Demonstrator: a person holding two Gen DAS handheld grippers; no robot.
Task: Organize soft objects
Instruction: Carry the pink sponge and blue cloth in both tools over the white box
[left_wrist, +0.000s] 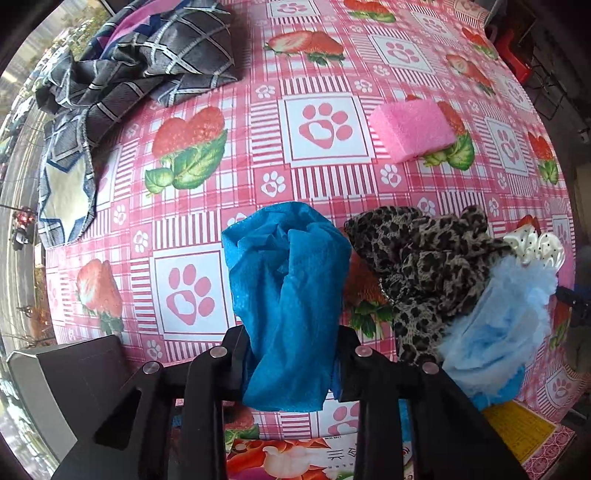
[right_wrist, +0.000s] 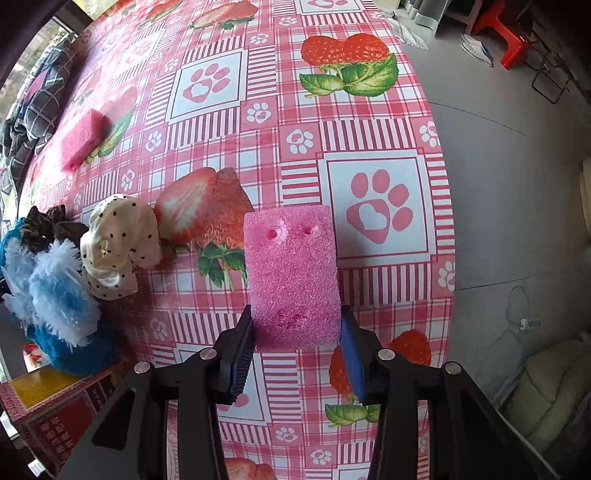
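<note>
My left gripper (left_wrist: 291, 354) is shut on a crumpled blue cloth (left_wrist: 288, 295) and holds it over the table. To its right lie a leopard-print cloth (left_wrist: 424, 273), a fluffy light-blue item (left_wrist: 495, 332) and a white polka-dot cloth (left_wrist: 535, 245). A pink sponge (left_wrist: 413, 131) lies further off on the table. My right gripper (right_wrist: 297, 339) is shut on a second pink sponge block (right_wrist: 293, 277). In the right wrist view the polka-dot cloth (right_wrist: 118, 247), the fluffy blue item (right_wrist: 59, 295) and the far pink sponge (right_wrist: 81, 138) lie to the left.
The table has a pink checked cloth with strawberries and paws (left_wrist: 321, 125). A dark plaid blanket (left_wrist: 140, 66) lies at its far left. A red and yellow box (right_wrist: 48, 402) sits at the near edge. The table's right edge (right_wrist: 448, 221) drops to a grey floor.
</note>
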